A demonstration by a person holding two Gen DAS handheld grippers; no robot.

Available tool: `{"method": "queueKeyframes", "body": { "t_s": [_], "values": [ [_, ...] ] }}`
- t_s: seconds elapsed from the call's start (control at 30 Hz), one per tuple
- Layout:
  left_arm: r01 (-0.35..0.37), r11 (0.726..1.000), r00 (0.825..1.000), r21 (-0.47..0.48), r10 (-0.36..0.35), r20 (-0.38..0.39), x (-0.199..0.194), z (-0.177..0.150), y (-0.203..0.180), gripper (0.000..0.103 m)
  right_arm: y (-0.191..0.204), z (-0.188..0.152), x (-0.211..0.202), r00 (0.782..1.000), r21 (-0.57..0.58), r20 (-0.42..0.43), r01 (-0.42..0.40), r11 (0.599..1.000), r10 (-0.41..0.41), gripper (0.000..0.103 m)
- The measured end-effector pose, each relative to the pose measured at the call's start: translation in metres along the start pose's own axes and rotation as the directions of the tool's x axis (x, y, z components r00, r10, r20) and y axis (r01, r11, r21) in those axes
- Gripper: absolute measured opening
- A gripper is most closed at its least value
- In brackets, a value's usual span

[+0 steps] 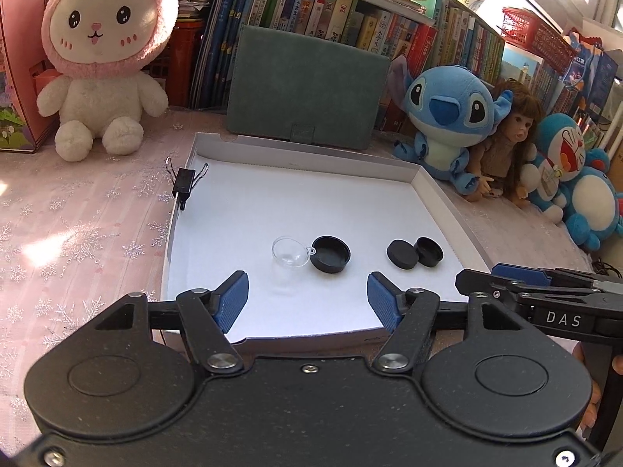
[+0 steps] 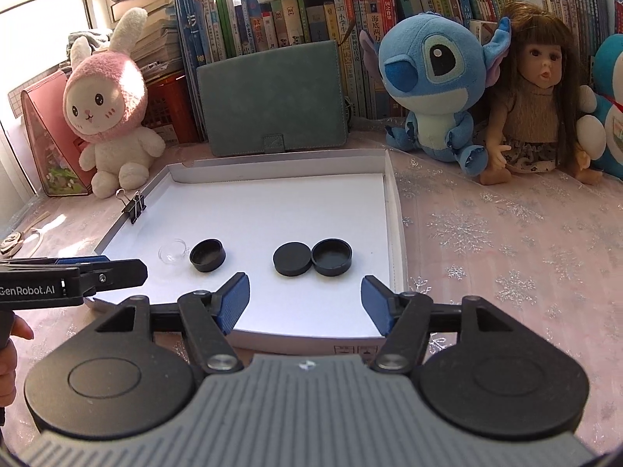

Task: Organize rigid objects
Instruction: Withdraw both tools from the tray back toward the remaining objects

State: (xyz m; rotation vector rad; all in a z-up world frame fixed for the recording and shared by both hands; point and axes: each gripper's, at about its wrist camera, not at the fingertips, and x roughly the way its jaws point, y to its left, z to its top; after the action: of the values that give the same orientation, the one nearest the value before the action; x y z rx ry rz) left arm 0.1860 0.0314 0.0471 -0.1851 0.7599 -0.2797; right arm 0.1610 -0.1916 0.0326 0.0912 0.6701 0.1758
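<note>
A shallow white box lid lies on the table. On it sit a clear plastic half-sphere touching an open black round cup, and further right a flat black lid touching a second black cup. My left gripper is open over the near edge, short of the clear piece and first cup, nothing between its blue pads. My right gripper is open too, short of the lid and second cup, empty.
A black binder clip grips the box lid's left wall. Behind stand a green case, a pink rabbit plush, a blue plush, a doll and rows of books. A snowflake tablecloth surrounds the lid.
</note>
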Motion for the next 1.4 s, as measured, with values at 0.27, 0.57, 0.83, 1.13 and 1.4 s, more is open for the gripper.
{"method": "queueKeyframes", "body": {
  "t_s": [0.27,0.57,0.83,1.13,1.4],
  "values": [
    [0.022,0.999,0.999,0.034,-0.022,0.024,-0.025,-0.024,-0.008,0.070,0.020,-0.020,-0.025,0.998,-0.113,0.051,-0.016,0.993,0.022,0.084],
    [0.036,0.997,0.997,0.071,-0.041,0.072,-0.054,-0.041,-0.017,0.076,0.027,-0.038,-0.045,0.996,-0.143,0.079,-0.034,0.989,0.045,0.088],
    [0.023,0.993,0.996,0.115,-0.033,0.085,-0.073,-0.070,-0.024,0.076,0.026,-0.059,-0.056,0.996,-0.154,0.078,-0.034,0.987,0.047,0.089],
    [0.017,0.991,0.997,0.131,-0.027,0.078,-0.092,-0.102,-0.024,0.076,0.030,-0.088,-0.074,0.994,-0.209,0.094,-0.027,0.978,0.047,0.091],
    [0.005,0.982,0.996,0.189,-0.021,0.084,-0.115,-0.135,-0.029,0.076,0.033,-0.111,-0.090,0.993,-0.244,0.110,-0.012,0.970,0.040,0.092]
  ]
}}
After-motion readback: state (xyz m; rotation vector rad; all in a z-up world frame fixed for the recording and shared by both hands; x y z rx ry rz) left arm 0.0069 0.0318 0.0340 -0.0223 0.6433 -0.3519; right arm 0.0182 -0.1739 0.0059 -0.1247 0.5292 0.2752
